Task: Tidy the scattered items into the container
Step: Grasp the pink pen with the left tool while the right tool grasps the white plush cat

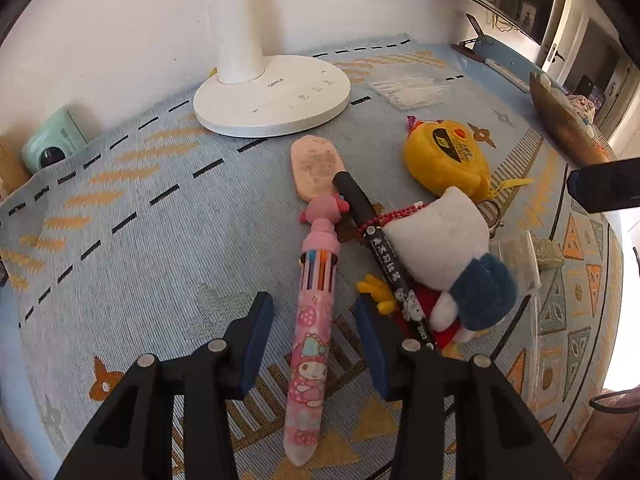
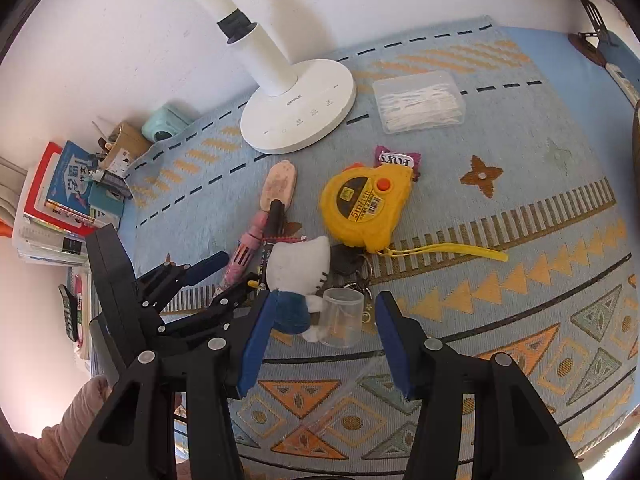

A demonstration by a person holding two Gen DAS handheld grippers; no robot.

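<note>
I was working in a home, at what looked like a child's or student's desk pushed against a plain white wall (image 2: 120,40). A woven blue tablecloth (image 1: 140,220) with orange geometric patterns covered it. A white desk lamp (image 1: 272,96) stood at the back, beside a mint-green instant camera (image 1: 50,146). Through the right wrist camera I saw a stack of school books (image 2: 68,196) piled at the desk's edge and a clear box of floss picks (image 2: 420,102). Beyond the desk, the left wrist view showed a doorway with a handled door (image 1: 554,46) leading into further rooms.
</note>
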